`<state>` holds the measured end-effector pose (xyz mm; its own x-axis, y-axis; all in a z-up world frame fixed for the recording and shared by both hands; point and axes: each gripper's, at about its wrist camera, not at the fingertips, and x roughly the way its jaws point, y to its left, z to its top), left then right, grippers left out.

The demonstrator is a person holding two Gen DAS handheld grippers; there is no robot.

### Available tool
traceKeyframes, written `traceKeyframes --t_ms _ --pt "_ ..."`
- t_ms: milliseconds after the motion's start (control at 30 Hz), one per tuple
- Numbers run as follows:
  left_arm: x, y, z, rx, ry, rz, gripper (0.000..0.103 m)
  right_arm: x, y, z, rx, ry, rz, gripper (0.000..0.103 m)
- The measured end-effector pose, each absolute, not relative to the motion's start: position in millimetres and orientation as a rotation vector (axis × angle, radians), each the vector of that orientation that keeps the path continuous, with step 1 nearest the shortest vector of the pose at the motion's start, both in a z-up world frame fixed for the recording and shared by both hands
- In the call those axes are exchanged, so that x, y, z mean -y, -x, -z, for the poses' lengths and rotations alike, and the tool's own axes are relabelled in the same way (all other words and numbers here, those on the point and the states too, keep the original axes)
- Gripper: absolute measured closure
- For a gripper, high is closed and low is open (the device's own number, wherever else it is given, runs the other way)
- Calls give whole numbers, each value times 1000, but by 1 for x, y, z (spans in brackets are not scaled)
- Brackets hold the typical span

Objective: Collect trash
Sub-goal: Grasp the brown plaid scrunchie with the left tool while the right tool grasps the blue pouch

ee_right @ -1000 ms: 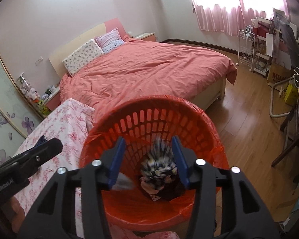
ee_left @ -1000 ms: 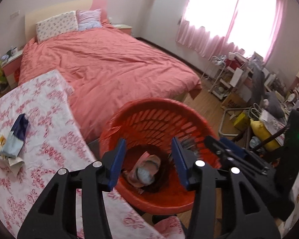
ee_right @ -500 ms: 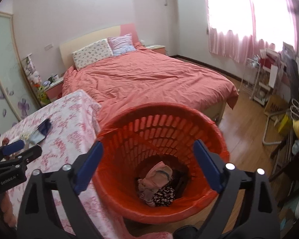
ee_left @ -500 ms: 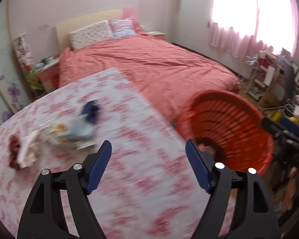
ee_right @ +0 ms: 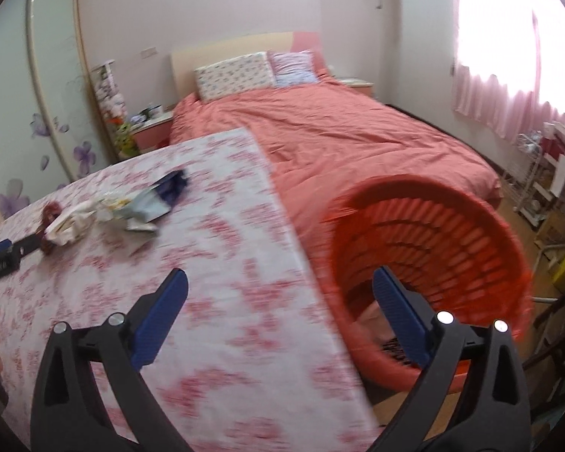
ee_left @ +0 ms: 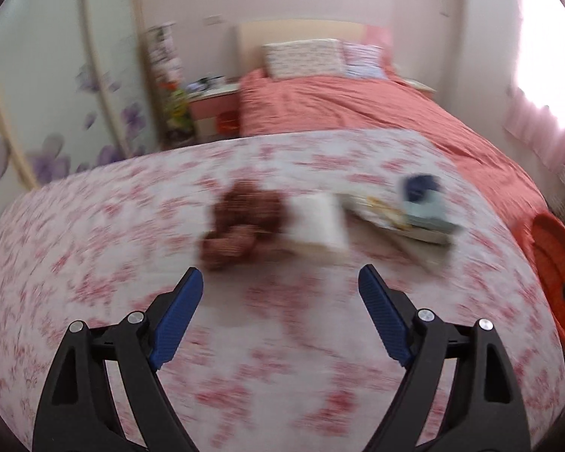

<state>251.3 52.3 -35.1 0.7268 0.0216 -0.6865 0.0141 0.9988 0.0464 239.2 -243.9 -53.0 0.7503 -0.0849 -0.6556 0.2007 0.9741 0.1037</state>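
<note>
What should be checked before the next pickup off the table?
1. Left gripper empty, fingers apart after just opening: ok.
2. Right gripper empty, fingers apart after just opening: ok.
3. Trash left on table: brown clump, white wrapper, blue packet: ok.
4. Left gripper faces the clump, table bare between: ok.
5. Basket beside the table edge, mouth unobstructed: ok.
6. Exact wrapper edges for a grasp: cannot tell, view blurred.

Both grippers are showing black plastic frames with triangular cut-outs, silver screw heads at the pivots, and ribbed blue pads: the left gripper and right gripper are looking alike
</note>
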Motion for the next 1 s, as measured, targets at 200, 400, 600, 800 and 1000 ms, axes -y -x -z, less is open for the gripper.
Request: traceKeyframes --t_ms 200,400,600,800,1000 --pt "-89 -278 45 -796 68 -19 19 199 -254 59 -733 -120 96 7" --pt "-89 -299 59 -834 53 -3 33 176 -269 59 -736 -92 82 7" --pt "-96 -303 69 -848 43 6 70 162 -281 60 -744 -91 68 7" --pt "-116 -275 70 -840 18 25 73 159 -300 56 -740 -108 57 7" --pt "-139 -253 74 -839 -11 14 72 156 -347 54 -766 -189 50 15"
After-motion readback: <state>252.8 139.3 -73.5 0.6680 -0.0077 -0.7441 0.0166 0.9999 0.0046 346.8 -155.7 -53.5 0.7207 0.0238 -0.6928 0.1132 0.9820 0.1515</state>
